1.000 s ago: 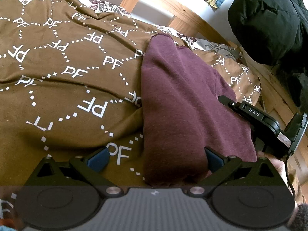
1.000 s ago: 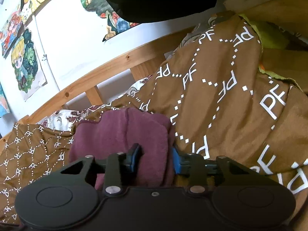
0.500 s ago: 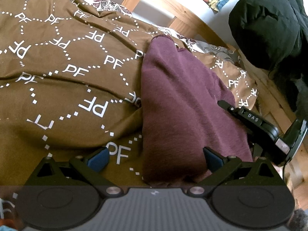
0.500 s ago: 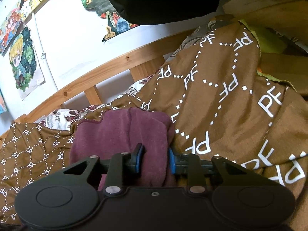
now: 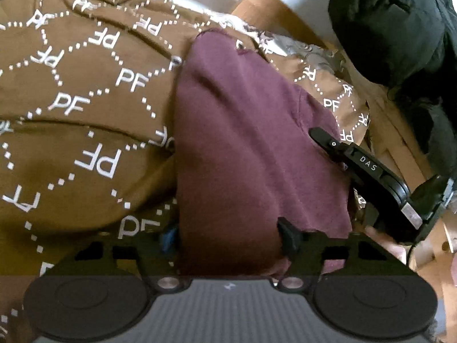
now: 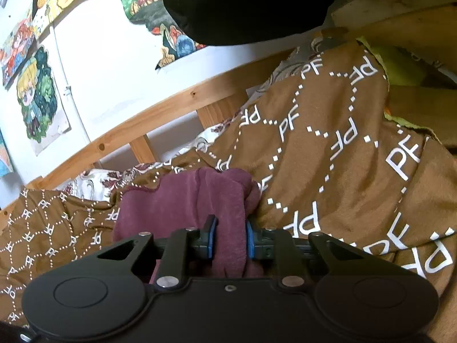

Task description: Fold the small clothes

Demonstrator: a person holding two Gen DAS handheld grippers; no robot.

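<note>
My right hand-held gripper (image 6: 228, 241) is clenched on a bunched edge of the maroon garment (image 5: 245, 143); my left hand-held gripper (image 5: 228, 237) straddles its near hem, grip unclear. It looks soft, light, floppy, lying on the brown blanket (image 5: 85, 131) on the bed; corners seem best.

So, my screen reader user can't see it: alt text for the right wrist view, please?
The right gripper is shut on a bunched maroon garment lying on a brown blanket printed with white PF letters. Behind are a wooden bed rail and cartoon posters on a white wall.
</note>
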